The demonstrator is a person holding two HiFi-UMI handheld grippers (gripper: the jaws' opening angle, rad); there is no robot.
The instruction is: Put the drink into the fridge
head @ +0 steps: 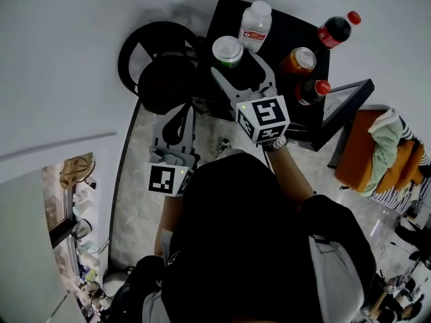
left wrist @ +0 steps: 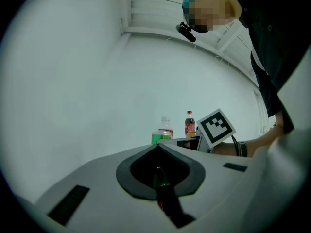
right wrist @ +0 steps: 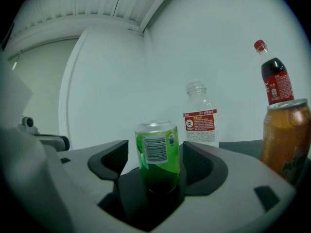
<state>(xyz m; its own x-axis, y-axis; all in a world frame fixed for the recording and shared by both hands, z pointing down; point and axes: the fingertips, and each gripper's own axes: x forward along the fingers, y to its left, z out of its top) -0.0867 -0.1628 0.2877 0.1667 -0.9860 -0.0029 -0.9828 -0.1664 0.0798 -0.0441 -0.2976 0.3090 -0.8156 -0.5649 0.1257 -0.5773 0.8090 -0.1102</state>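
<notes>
- Green can (right wrist: 157,152), between right gripper (head: 237,63) jaws: silver top, white barcode panel.
- Water bottle (right wrist: 199,123), beyond: clear, red-and-white label.
- Orange can (right wrist: 286,137), to gripper's right.
- Cola bottle (right wrist: 276,81), behind that: dark, red cap.
- Marker cube (head: 264,118): black-and-white squares.

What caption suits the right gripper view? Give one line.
Right gripper, jaws open, green can between them; water bottle, orange can and cola bottle nearby.
</notes>
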